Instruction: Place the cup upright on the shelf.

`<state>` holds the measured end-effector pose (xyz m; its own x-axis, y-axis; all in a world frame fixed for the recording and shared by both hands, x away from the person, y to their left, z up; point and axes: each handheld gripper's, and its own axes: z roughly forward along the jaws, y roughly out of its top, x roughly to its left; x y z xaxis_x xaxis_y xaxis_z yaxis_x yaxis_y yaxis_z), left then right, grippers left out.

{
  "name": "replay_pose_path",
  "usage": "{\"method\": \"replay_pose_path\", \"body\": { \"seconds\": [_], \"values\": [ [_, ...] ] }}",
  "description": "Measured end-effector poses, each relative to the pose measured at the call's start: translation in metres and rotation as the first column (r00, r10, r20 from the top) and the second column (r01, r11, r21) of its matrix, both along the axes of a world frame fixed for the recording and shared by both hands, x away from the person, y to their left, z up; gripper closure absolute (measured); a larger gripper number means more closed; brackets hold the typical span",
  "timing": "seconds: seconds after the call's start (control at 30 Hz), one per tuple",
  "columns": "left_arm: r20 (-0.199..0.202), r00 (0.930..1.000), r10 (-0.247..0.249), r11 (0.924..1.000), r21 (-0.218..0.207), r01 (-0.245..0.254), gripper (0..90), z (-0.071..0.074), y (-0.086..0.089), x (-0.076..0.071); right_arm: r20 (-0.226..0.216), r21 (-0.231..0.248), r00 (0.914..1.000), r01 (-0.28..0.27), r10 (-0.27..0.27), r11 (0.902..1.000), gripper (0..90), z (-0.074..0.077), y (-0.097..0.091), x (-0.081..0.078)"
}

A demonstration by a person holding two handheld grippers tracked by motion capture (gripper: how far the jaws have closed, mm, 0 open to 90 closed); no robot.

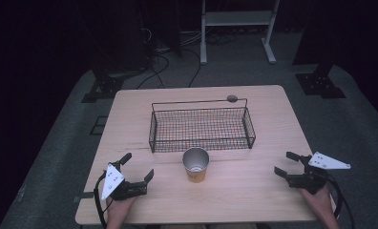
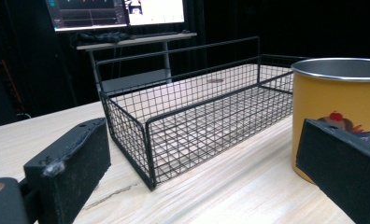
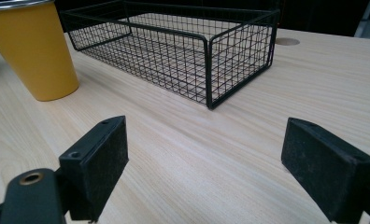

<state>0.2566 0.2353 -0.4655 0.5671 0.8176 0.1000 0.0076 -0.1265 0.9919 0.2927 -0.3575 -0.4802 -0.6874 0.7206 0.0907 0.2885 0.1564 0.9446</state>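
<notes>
A yellow cup with a metal rim stands upright on the wooden table, just in front of a black wire basket. My left gripper rests near the front left, open, its jaws pointing toward the cup and the basket. My right gripper sits at the front right, open, with bare table between its jaws. In the right gripper view the cup stands at upper left and the basket lies beyond.
The basket looks empty. A round grommet sits at the table's far edge. Beyond the table stand a white-legged stand, cables on the floor and a shelf with monitors.
</notes>
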Motion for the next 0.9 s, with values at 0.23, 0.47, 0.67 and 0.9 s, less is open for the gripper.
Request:
{"method": "replay_pose_path", "body": {
  "seconds": [0.23,0.47,0.67,0.9],
  "values": [
    [-0.002,0.9999,-0.017,0.9998,0.004,0.017,2.3,-0.001,-0.001,-0.004,0.002,-0.004,1.0,0.0,0.0,1.0,13.7,0.0,0.001,0.0],
    [-0.014,0.9977,-0.067,0.9976,0.014,0.067,2.3,-0.002,-0.01,-0.005,0.001,0.0,1.0,0.004,-0.004,1.0,13.7,0.0,0.0,0.0],
    [-0.014,0.9939,-0.109,0.9935,0.03,0.11,2.3,-0.002,-0.02,-0.005,0.0,0.003,1.0,0.004,-0.004,1.0,13.7,0.0,0.0,0.0],
    [-0.024,0.9879,-0.153,0.9872,0.042,0.154,2.3,-0.003,-0.029,-0.004,0.001,0.004,1.0,0.005,-0.005,1.0,13.7,0.0,0.0,0.0]
  ]
}}
